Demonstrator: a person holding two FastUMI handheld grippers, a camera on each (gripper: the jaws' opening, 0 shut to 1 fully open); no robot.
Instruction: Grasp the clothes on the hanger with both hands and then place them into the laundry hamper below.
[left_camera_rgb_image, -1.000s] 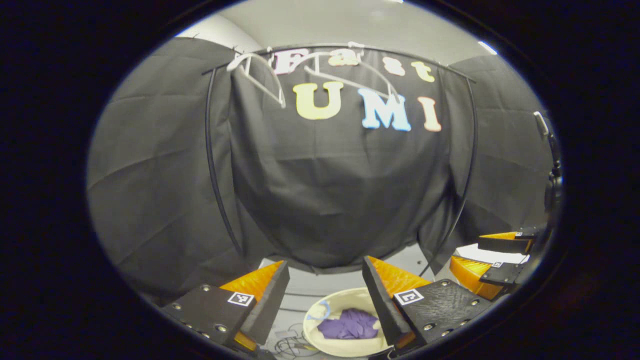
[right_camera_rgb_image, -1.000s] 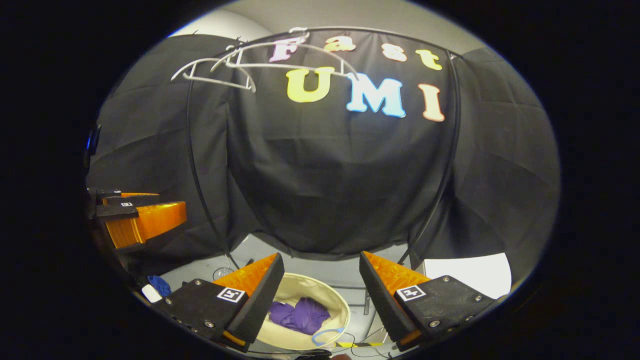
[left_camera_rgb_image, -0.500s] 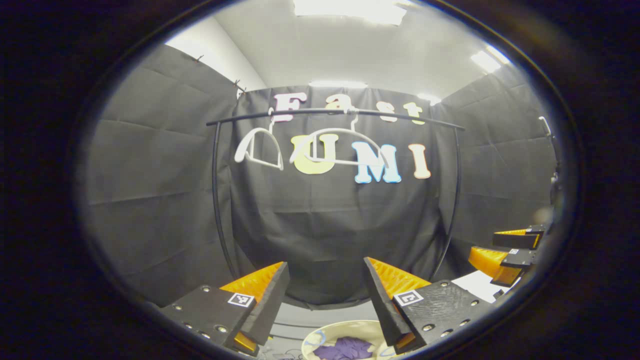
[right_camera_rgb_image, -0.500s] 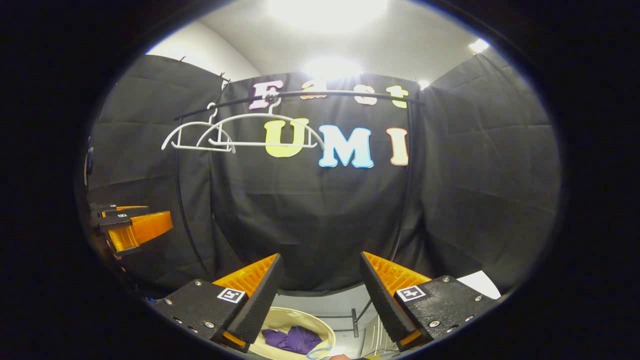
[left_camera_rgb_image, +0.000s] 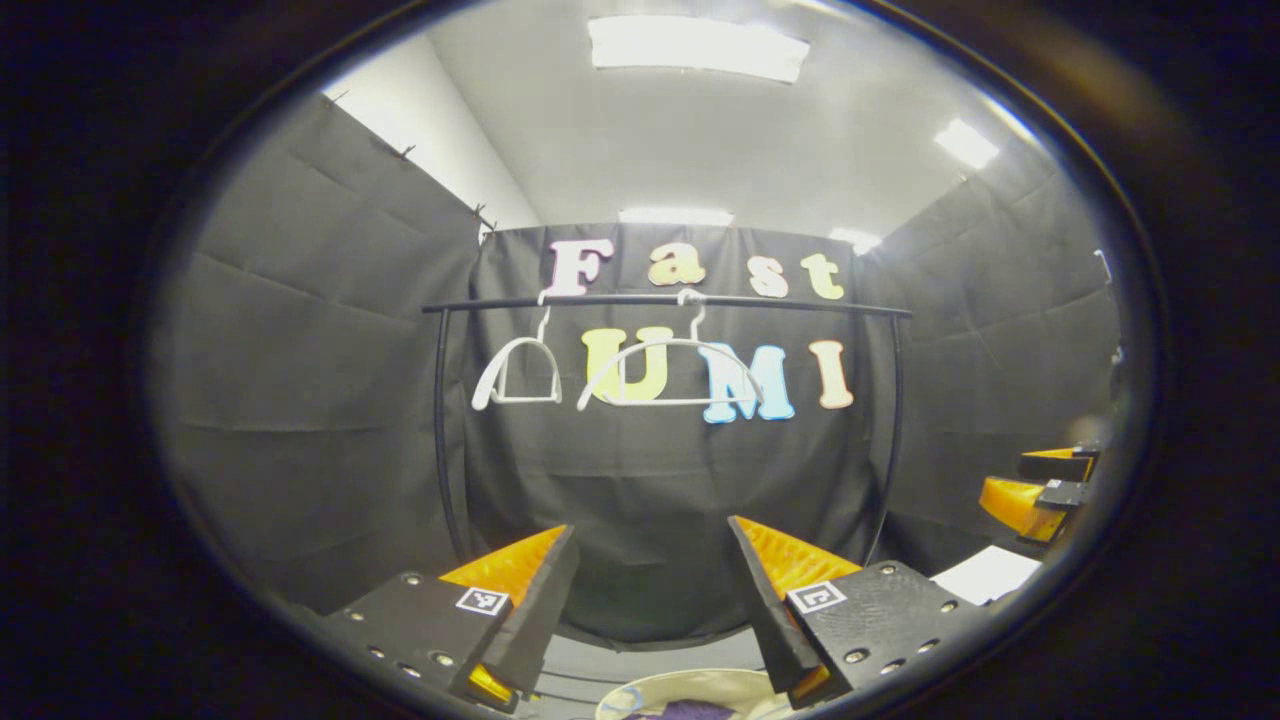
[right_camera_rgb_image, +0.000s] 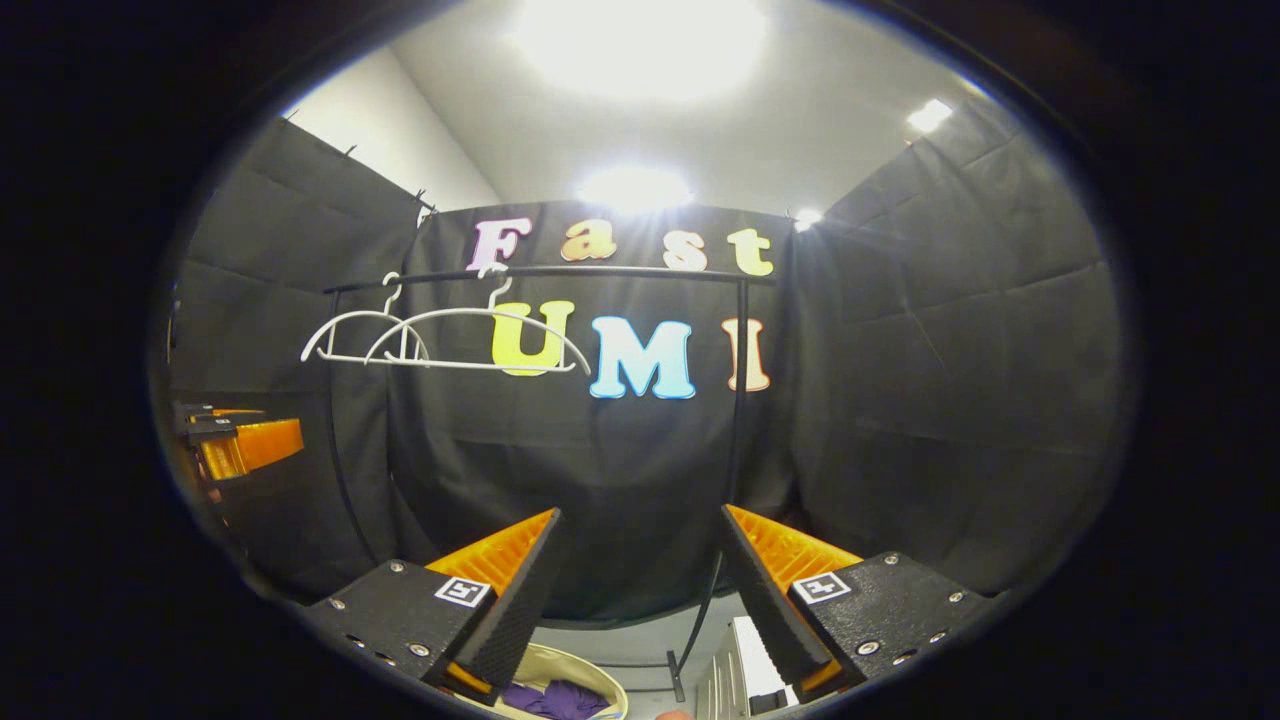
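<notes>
Two bare white hangers (left_camera_rgb_image: 668, 373) (right_camera_rgb_image: 470, 335) hang from the black rail (left_camera_rgb_image: 660, 301) (right_camera_rgb_image: 560, 272). A purple garment (right_camera_rgb_image: 555, 698) lies in the cream laundry hamper (right_camera_rgb_image: 592, 682) on the floor; in the left gripper view the hamper's rim (left_camera_rgb_image: 690, 685) peeks in at the bottom. My left gripper (left_camera_rgb_image: 650, 590) is open with nothing between its fingers, well back from the rail. My right gripper (right_camera_rgb_image: 640, 585) is open and holds nothing too. The right gripper (left_camera_rgb_image: 1035, 490) appears at the right edge of the left gripper view, and the left gripper (right_camera_rgb_image: 240, 445) at the left edge of the right gripper view.
The rail's black uprights (left_camera_rgb_image: 441, 430) (right_camera_rgb_image: 738, 400) stand at either side in front of the black cloth wall. A white sheet (left_camera_rgb_image: 985, 575) lies low on the right. A white slatted object (right_camera_rgb_image: 740, 670) sits on the floor beside the hamper.
Both views have tilted upward, so rail and hangers sit lower in frame and the ceiling shows. The hamper with the purple garment has slid almost off the bottom edge. Both grippers stayed open.
</notes>
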